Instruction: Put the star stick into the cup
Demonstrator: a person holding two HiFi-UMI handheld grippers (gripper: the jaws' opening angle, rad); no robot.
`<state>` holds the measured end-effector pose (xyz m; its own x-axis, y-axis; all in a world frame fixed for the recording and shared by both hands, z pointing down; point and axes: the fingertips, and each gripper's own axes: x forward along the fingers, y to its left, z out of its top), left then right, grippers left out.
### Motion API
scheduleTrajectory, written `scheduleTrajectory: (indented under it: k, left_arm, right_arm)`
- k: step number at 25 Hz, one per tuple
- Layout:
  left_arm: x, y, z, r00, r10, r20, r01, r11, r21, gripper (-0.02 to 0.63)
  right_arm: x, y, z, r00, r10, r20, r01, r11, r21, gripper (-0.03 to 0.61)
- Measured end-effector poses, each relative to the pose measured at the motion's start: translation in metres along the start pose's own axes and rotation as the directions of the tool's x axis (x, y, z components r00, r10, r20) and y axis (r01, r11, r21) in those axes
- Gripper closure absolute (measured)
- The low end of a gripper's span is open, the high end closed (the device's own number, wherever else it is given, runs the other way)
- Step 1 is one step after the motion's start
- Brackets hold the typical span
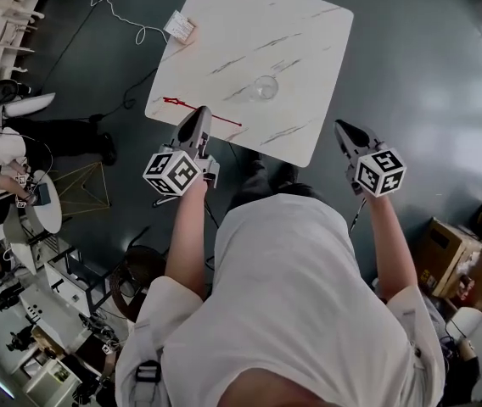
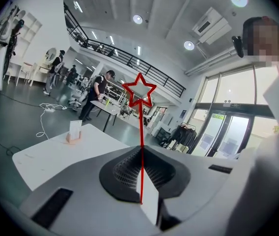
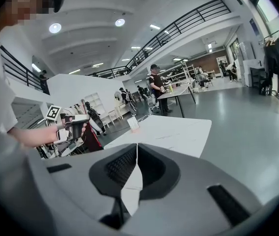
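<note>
The red star stick [image 1: 192, 108] is over the near left corner of the white marble table [image 1: 309, 49], its star end to the left. My left gripper [image 1: 201, 115] is shut on it. In the left gripper view the stick [image 2: 140, 132] rises out of the closed jaws of my left gripper [image 2: 140, 152] to the star outline [image 2: 139, 92]. A clear cup [image 1: 265, 87] stands upright mid-table, to the right of and beyond the stick. My right gripper [image 1: 344, 129] hovers off the table's near right corner. Its jaws [image 3: 137, 146] are shut on nothing.
A small card stand [image 1: 179, 25] sits at the table's far left corner. White cables [image 1: 126, 11] lie on the floor to the left. Cardboard boxes [image 1: 449, 253] stand at the right. Desks and people fill the left side of the room.
</note>
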<state>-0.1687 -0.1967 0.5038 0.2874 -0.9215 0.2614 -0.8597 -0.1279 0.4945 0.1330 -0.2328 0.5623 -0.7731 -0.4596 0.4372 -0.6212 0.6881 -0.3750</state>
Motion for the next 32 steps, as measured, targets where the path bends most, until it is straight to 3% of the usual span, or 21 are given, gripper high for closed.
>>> scheduleTrajectory:
  k: [10,16,23,32]
  left_arm:
    - [0.074,0.006,-0.003,0.984,-0.129,-0.12,0.14,0.986,0.087,0.595]
    - [0.12,0.004,-0.016,0.963,-0.201,-0.178,0.233,0.955,0.185,0.595]
    - [0.165,0.014,-0.046,0.94,-0.256,-0.226,0.297,0.939,0.171,0.595]
    - [0.208,0.037,-0.102,0.916,-0.238,-0.324,0.308,0.933,0.184,0.595]
  right_arm:
    - [0.025,0.005,-0.005,0.996,-0.085,-0.004,0.085,0.994,0.064,0.552]
    - [0.034,0.012,-0.014,0.99,-0.137,-0.03,0.139,0.986,0.092,0.552]
    - [0.038,0.016,-0.019,0.977,-0.207,-0.046,0.212,0.969,0.13,0.551]
    - [0.03,0.006,-0.038,0.952,-0.296,-0.075,0.305,0.929,0.21,0.552]
